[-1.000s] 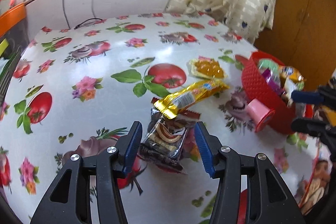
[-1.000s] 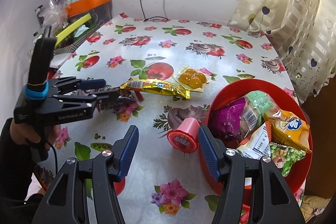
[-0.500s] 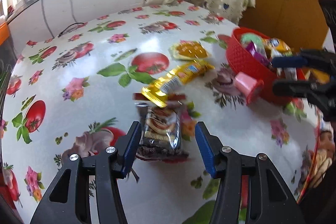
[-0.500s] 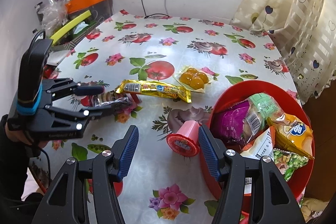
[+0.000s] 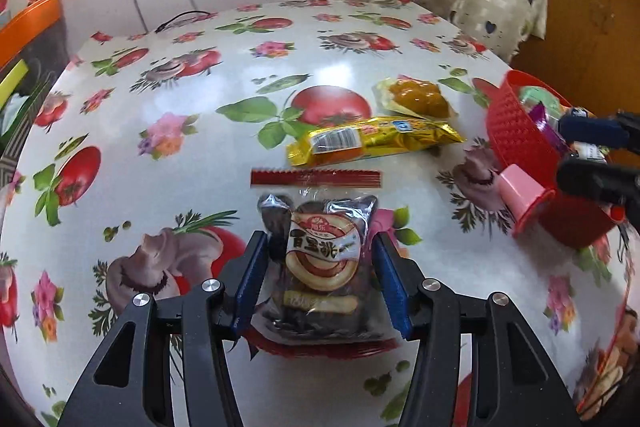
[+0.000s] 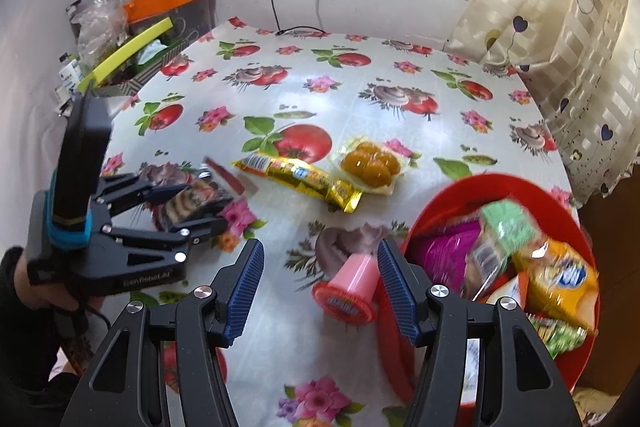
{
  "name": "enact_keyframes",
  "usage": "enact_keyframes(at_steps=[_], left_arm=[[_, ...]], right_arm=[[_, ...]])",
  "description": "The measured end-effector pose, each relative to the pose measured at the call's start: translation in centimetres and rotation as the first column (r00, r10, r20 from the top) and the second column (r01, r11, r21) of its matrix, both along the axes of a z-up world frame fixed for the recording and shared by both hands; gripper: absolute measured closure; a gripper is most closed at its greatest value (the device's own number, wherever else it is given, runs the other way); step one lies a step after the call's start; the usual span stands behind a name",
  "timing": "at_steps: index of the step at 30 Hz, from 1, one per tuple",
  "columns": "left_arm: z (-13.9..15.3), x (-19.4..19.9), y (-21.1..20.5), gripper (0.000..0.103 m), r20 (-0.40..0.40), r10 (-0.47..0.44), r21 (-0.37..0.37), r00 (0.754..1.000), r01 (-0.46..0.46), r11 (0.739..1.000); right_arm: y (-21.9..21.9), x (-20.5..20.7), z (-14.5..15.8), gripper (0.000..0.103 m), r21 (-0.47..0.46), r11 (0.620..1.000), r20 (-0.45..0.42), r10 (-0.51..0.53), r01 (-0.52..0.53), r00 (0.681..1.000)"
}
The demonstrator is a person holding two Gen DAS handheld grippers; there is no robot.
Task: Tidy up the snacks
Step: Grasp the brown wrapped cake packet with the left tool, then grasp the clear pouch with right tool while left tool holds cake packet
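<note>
red basket (image 6: pixel 448 195), gold wrapper (image 5: pixel 372 141), pink cup (image 6: pixel 352 283).

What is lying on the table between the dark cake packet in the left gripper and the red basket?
In the left wrist view, only the pink plastic cup, lying on its side against the red woven basket; otherwise bare tablecloth right of the dark cake packet.

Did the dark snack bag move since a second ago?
Yes. The dark snack bag, between the left gripper fingers, slid away from the yellow wrapper it touched before.

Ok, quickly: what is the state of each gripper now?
Left gripper: open around the dark snack packet, not clamped.
Right gripper: open, holding nothing, pink cup between its fingers.
</note>
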State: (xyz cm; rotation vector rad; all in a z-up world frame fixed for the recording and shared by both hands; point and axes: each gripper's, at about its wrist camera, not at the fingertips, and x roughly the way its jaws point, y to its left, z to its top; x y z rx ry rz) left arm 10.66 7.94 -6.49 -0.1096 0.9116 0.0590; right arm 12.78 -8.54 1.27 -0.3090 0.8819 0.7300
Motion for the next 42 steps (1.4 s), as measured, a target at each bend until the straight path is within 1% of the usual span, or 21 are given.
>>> enact_keyframes(at_steps=[1, 5, 11, 14, 16, 19, 20, 22, 23, 25, 27, 30, 31, 33, 36, 38, 41, 42], left_arm=[[0.0, -0.1, 0.1, 0.053, 0.005, 0.01, 0.0, 1.0, -0.01, 1.0], [-0.1, -0.4, 0.9, 0.055, 0.027, 0.043, -0.022, 0.999, -0.043, 0.999], [-0.1, -0.6, 2.1, 0.056, 0.048, 0.087, -0.053, 0.995, -0.084, 0.995], [-0.1, -0.6, 2.5, 0.056, 0.059, 0.083, -0.068, 0.995, -0.079, 0.995], [-0.1, -0.7, 2.6, 0.056, 0.063, 0.077, -0.075, 0.995, -0.072, 0.995], [-0.1, -0.8, 3.0, 0.056, 0.069, 0.073, -0.104, 0.995, -0.066, 0.992], [-0.1, -0.8, 3.1, 0.056, 0.071, 0.073, -0.11, 0.995, -0.065, 0.992], [-0.1, -0.8, 3.1, 0.056, 0.072, 0.072, -0.115, 0.995, -0.063, 0.991], [-0.1, -0.8, 3.2, 0.056, 0.073, 0.071, -0.118, 0.995, -0.062, 0.991], [-0.1, -0.8, 3.2, 0.056, 0.073, 0.069, -0.119, 0.995, -0.06, 0.991], [-0.2, -0.8, 3.1, 0.055, 0.073, 0.064, -0.119, 0.995, -0.055, 0.991], [-0.2, -0.8, 3.2, 0.055, 0.074, 0.062, -0.127, 0.995, -0.052, 0.991], [-0.2, -0.8, 3.2, 0.055, 0.075, 0.061, -0.131, 0.995, -0.051, 0.99], [-0.2, -0.8, 3.3, 0.055, 0.076, 0.058, -0.137, 0.995, -0.047, 0.989], [-0.2, -0.7, 3.3, 0.055, 0.076, 0.053, -0.139, 0.996, -0.042, 0.989], [-0.2, -0.6, 3.3, 0.055, 0.076, 0.05, -0.137, 0.996, -0.039, 0.99], [-0.3, -0.6, 3.2, 0.055, 0.076, 0.048, -0.135, 0.996, -0.037, 0.99], [-0.3, -0.5, 3.2, 0.055, 0.076, 0.048, -0.136, 0.996, -0.037, 0.99]], right_arm=[[0.2, 0.5, 0.1, 0.046, -0.003, 1.0, -0.001, 0.001, -0.001, 1.0], [0.9, 2.7, 0.3, 0.046, -0.015, 1.0, -0.016, -0.006, 0.006, 1.0], [2.8, 7.1, -0.6, 0.046, -0.039, 0.998, -0.116, -0.048, 0.044, 0.992], [4.3, 8.8, -1.5, 0.043, -0.103, 0.994, -0.141, -0.037, 0.022, 0.989], [5.3, 9.6, -2.0, 0.038, -0.155, 0.987, -0.135, 0.018, -0.04, 0.991], [6.7, 10.3, -2.3, 0.035, -0.252, 0.955, -0.103, 0.132, -0.154, 0.986], [7.3, 10.3, -2.5, 0.034, -0.299, 0.932, -0.086, 0.187, -0.204, 0.979], [7.9, 10.6, -3.0, 0.033, -0.34, 0.904, -0.092, 0.243, -0.26, 0.966], [8.1, 11.0, -3.3, 0.033, -0.351, 0.891, -0.114, 0.264, -0.287, 0.958], [8.4, 11.7, -4.3, 0.033, -0.369, 0.868, -0.154, 0.296, -0.332, 0.943], [8.6, 12.4, -5.2, 0.032, -0.4, 0.846, -0.178, 0.305, -0.352, 0.936], [8.9, 13.4, -6.6, 0.032, -0.429, 0.82, -0.22, 0.313, -0.379, 0.924], [9.0, 13.8, -6.9, 0.031, -0.429, 0.816, -0.232, 0.315, -0.387, 0.92], [9.1, 14.4, -7.0, 0.03, -0.411, 0.821, -0.248, 0.317, -0.396, 0.916], [9.3, 14.9, -7.1, 0.03, -0.4, 0.817, -0.261, 0.331, -0.414, 0.907], [9.7, 15.3, -7.4, 0.03, -0.381, 0.824, -0.282, 0.328, -0.419, 0.902], [9.3, 16.6, -7.8, 0.03, -0.335, 0.859, -0.339, 0.274, -0.388, 0.9], [9.1, 16.8, -7.8, 0.031, -0.322, 0.87, -0.341, 0.26, -0.373, 0.903]])
